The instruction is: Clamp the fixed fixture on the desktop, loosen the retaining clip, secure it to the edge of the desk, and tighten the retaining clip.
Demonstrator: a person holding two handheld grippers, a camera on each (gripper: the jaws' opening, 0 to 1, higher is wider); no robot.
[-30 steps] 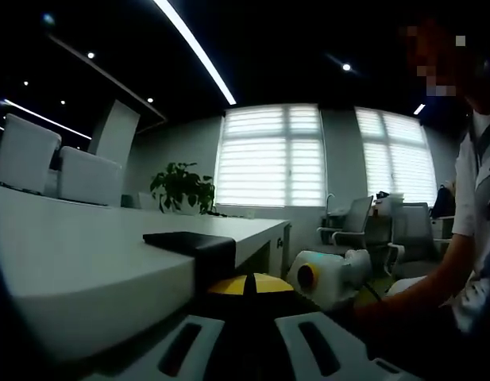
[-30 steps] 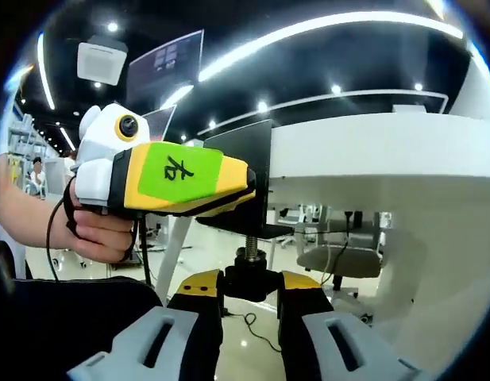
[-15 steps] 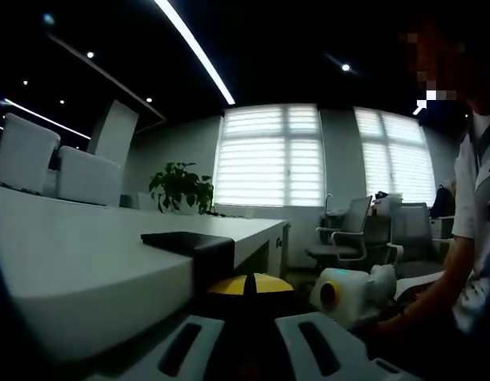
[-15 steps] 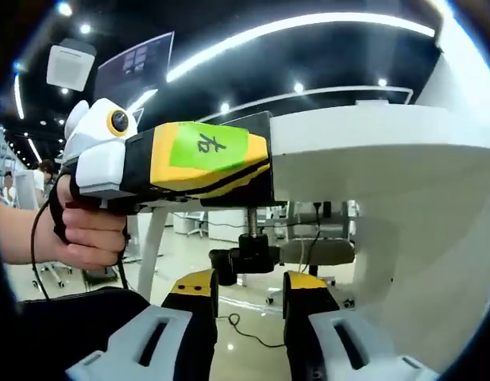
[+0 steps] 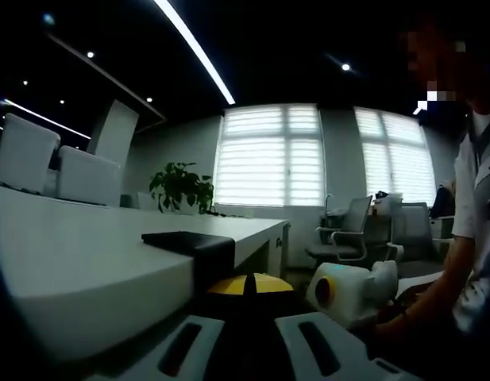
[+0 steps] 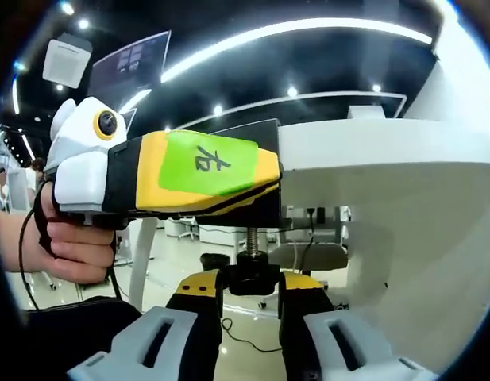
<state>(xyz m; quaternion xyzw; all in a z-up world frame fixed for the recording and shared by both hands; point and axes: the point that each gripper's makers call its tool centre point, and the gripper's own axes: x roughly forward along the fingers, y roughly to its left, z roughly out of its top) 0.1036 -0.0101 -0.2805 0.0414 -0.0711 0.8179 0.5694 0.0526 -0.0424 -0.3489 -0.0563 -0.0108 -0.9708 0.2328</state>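
Observation:
The black clamp fixture [image 5: 189, 240] sits over the edge of the white desk [image 5: 78, 270], its top plate lying on the desktop. My left gripper [image 5: 245, 284] is shut on the fixture's upright part. In the right gripper view a hand holds the left gripper [image 6: 270, 181], yellow with a green label, against the fixture [image 6: 256, 135] at the desk edge [image 6: 372, 151]. A threaded screw [image 6: 251, 240] hangs under the desk and ends in a black knob [image 6: 249, 276]. My right gripper [image 6: 250, 284] has its yellow-tipped jaws on either side of that knob, touching it.
Office chairs [image 5: 348, 226] stand beyond the desk end, by bright blinds [image 5: 270, 155]. A potted plant [image 5: 181, 186] stands at the far end of the desk. A person's arm and torso [image 5: 467, 246] are close on the right. A cable [image 6: 237, 332] lies on the floor under the desk.
Half a second ago the knob stood above my right gripper's jaws; now it sits between them again. The left gripper and fixture have not moved.

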